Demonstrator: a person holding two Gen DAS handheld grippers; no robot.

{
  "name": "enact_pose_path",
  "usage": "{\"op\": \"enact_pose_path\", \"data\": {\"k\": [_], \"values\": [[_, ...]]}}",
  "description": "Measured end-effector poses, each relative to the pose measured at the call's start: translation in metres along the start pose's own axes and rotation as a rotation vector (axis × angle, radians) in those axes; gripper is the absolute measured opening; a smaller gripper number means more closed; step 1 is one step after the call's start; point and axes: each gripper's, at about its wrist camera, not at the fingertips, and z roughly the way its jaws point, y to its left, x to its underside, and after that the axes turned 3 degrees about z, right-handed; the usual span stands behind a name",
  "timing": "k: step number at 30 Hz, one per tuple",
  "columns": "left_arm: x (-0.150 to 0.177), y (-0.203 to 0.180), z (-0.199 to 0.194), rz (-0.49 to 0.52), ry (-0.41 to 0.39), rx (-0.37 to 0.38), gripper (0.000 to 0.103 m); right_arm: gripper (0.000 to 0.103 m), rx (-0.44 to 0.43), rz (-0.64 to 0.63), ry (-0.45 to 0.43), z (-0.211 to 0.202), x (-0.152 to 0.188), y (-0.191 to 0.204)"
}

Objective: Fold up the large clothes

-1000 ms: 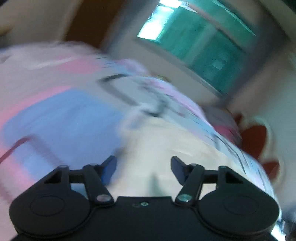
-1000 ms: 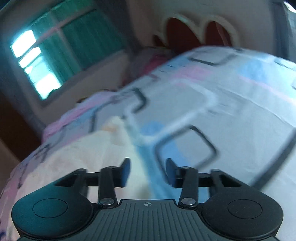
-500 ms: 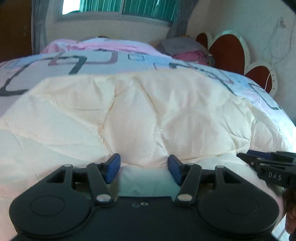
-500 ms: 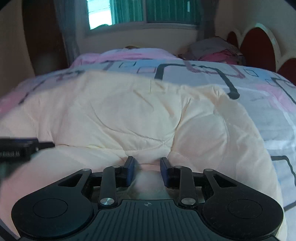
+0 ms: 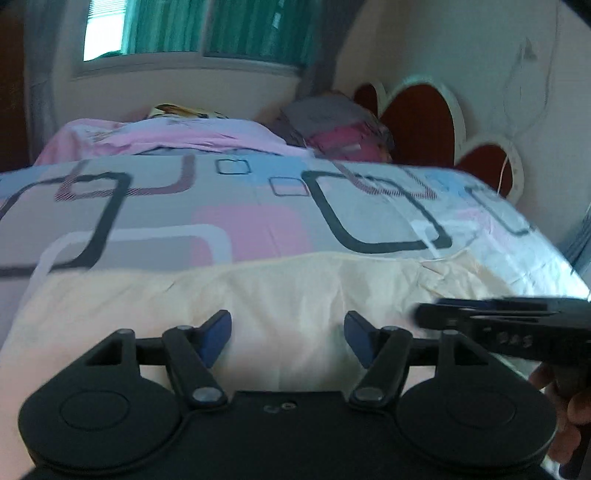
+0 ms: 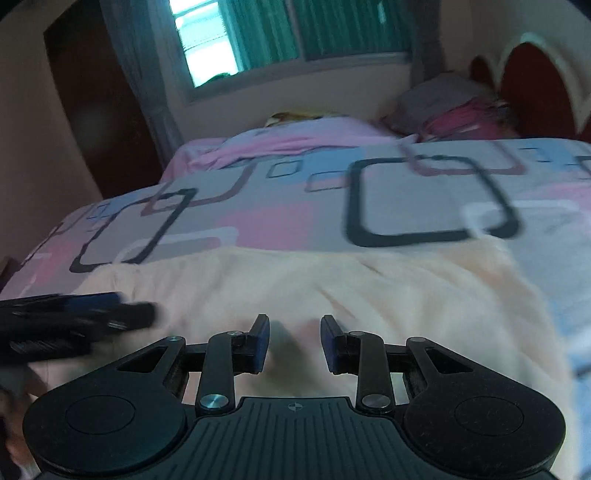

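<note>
A cream quilted garment (image 5: 295, 288) lies across the near part of the bed, its far edge straight; the right wrist view shows it too (image 6: 351, 288). My left gripper (image 5: 287, 332) hangs over the garment's near edge. Its jaws are opening, with cloth lying between them and the pads off it. My right gripper (image 6: 295, 339) stands just to its right, jaws narrow, and a fold of the garment fills the gap between the pads. Each gripper shows blurred at the side of the other's view: the right gripper (image 5: 424, 314) and the left gripper (image 6: 147, 314).
The bed has a sheet (image 5: 258, 221) patterned with pink, blue and grey squares. Pink bedding and pillows (image 5: 332, 129) lie at its far end by a heart-shaped headboard (image 5: 417, 122). A window with green curtains (image 5: 221, 29) is behind. A person's hand (image 5: 561, 406) holds the right gripper.
Both grippers swung round from a blurred tilted view and levelled out. Since half a second ago the garment covers less of the bed, more sheet shows, and the left jaws stand wider.
</note>
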Motion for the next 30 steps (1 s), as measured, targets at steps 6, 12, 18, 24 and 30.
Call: {"op": "enact_pose_path", "data": {"k": [6,12,18,24,30], "values": [[0.009,0.036,0.029,0.041,0.041,-0.114,0.067,0.030,0.143,-0.057,0.021,0.030,-0.003,-0.026],[0.022,0.055,0.025,0.070,0.011,-0.126,0.058,0.000,0.187,0.097,0.043,0.027,0.011,-0.101],[0.021,0.027,-0.021,0.026,-0.067,-0.139,0.087,0.064,0.180,0.018,-0.054,-0.028,0.006,-0.054],[0.060,-0.029,-0.069,-0.025,-0.041,-0.022,0.060,0.036,0.028,-0.123,-0.010,-0.075,0.061,0.008],[0.092,-0.053,-0.035,0.055,0.063,-0.115,0.063,0.035,0.097,-0.226,0.101,-0.030,0.100,0.015]]}}
